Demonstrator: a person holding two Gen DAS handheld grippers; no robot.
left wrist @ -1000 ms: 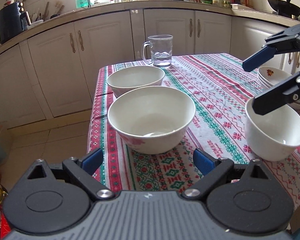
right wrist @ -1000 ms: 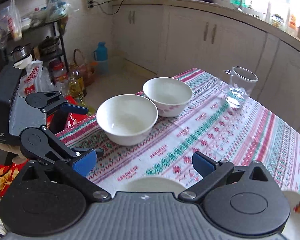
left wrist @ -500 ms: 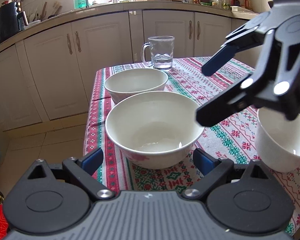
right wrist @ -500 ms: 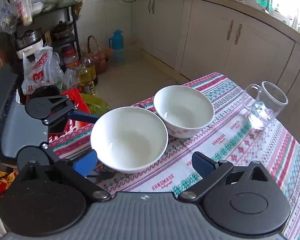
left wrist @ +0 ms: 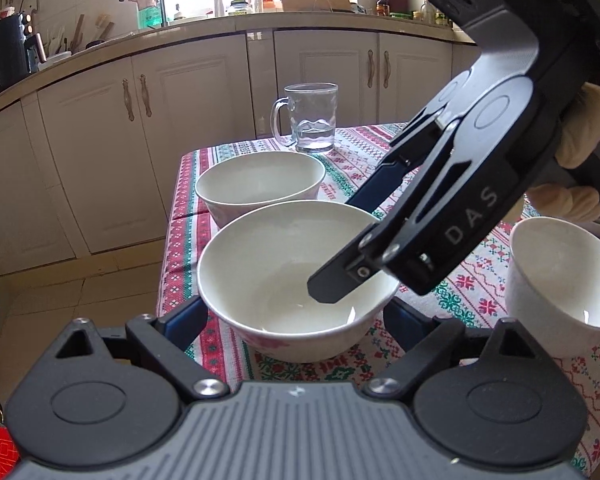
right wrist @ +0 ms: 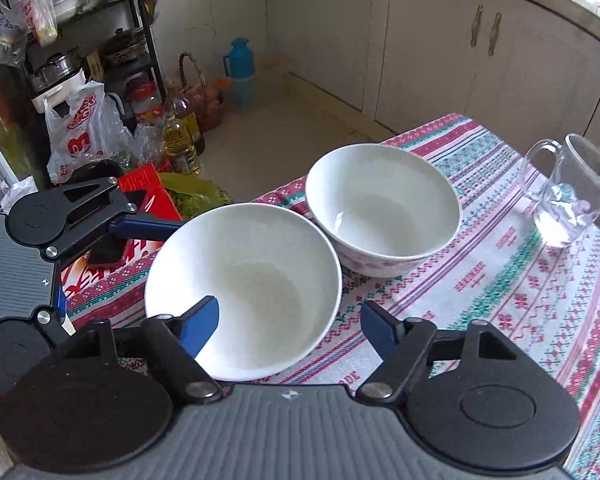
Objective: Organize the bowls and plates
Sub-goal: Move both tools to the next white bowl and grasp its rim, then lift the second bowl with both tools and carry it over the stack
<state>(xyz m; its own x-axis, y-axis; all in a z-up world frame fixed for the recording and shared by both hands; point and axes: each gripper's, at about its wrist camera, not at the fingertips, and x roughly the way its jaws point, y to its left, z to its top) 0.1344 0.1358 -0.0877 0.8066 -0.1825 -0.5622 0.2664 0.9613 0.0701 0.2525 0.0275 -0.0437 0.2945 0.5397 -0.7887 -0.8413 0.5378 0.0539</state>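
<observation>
Two white bowls stand on the patterned tablecloth (left wrist: 476, 276). The near bowl (left wrist: 296, 280) (right wrist: 244, 280) sits between the fingers of my left gripper (left wrist: 296, 316), whose jaws are closing. Its pads flank the bowl's lower wall, and the rim hides any contact. My right gripper (right wrist: 290, 320) (left wrist: 340, 246) reaches in from the right and its jaws are closing too. One finger is inside the near bowl and the other is outside its rim, a small gap off the wall. The far bowl (left wrist: 260, 184) (right wrist: 384, 208) touches the near one. A smaller white bowl (left wrist: 560, 276) stands to the right.
A glass mug (left wrist: 312, 120) (right wrist: 568, 204) with some water stands behind the bowls. The table's edge runs just left of them. Beyond it, oil bottles and bags (right wrist: 180, 140) crowd the floor. A gloved hand (left wrist: 580, 140) holds the right gripper. Cabinets line the back.
The right gripper swung from the small bowl to the near bowl, dipped one finger inside it and narrowed its jaws. The left gripper's pads drew slightly closer to the bowl.
</observation>
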